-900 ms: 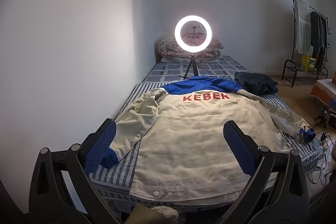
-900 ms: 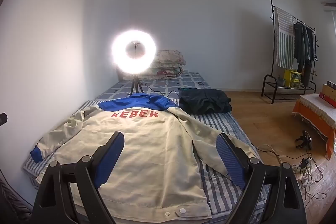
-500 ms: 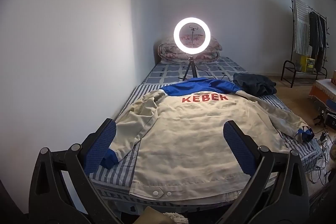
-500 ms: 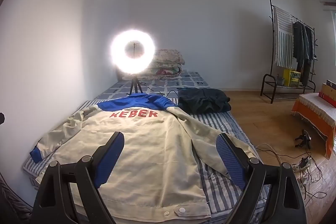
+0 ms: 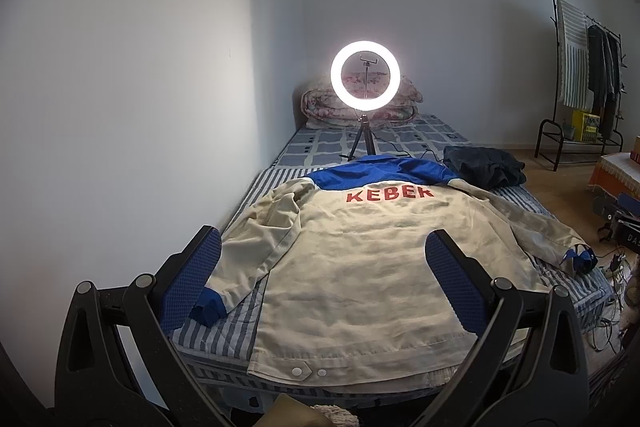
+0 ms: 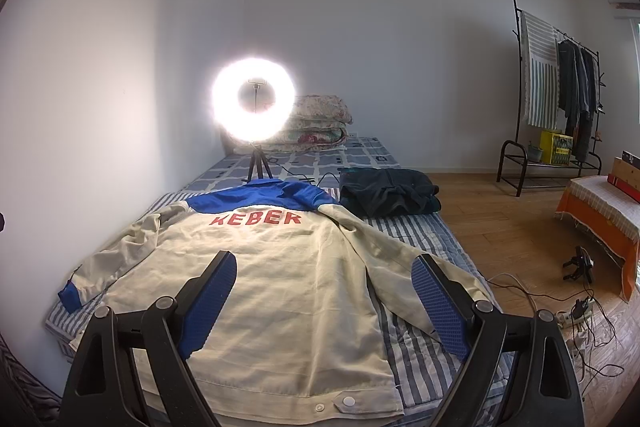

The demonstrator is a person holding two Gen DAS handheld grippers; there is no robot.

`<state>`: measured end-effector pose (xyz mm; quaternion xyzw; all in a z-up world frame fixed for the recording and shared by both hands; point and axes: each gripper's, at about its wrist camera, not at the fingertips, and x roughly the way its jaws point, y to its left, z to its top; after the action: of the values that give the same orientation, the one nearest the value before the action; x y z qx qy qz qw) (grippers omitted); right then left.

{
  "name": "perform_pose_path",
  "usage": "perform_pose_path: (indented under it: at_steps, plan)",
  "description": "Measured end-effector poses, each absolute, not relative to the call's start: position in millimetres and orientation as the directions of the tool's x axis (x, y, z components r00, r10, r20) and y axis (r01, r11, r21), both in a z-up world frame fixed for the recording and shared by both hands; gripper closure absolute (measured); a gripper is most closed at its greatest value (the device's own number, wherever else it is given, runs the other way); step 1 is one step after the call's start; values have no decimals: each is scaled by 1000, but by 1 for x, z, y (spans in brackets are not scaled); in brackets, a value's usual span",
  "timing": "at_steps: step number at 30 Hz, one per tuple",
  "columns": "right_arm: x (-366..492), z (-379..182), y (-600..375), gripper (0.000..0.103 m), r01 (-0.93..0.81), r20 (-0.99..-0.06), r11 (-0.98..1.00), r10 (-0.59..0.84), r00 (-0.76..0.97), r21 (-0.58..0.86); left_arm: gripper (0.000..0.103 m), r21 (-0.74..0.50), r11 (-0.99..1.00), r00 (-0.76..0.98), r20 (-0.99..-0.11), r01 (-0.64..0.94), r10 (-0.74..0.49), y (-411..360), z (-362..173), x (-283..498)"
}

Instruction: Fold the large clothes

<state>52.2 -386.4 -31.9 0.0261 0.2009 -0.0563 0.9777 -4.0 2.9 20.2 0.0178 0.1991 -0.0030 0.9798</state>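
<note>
Nothing on the bed has shifted since the earlier frames; both views have only drifted slightly, so the cream jacket with the blue yoke and red "KEBER" lettering sits a little lower in the left wrist picture than before.

At the lower left of the left wrist view, the jacket's left sleeve ends in a blue cuff lying on the striped blue-and-white bed, just beside the tool's left pad. The left tool hangs above the jacket's hem with its blue-padded jaws spread wide and nothing between them. Two snap buttons on the hem tab show at bottom centre. At centre top, a glowing white ring light on a small black tripod stands on the bed in front of a stack of floral quilts. Only this view shows the right sleeve's blue cuff at the bed's right edge.

In the right wrist view the jacket fills the lower left, back side up and spread flat. The right tool hovers over its lower half, jaws likewise wide apart and empty. A folded dark garment lies on the bed just right of the collar. Only here do the wooden floor, its trailing cables and the orange-skirted bench appear clearly, with the black clothes rack at upper right.
</note>
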Motion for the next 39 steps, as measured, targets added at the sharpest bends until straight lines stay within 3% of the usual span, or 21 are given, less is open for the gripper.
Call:
perform_pose_path:
  at_steps: [39]
  plan:
    - [53,-34,-384,12,116,-399,993,-96,912,26,0,32,999,925,-381,13,0,1,22,-12]
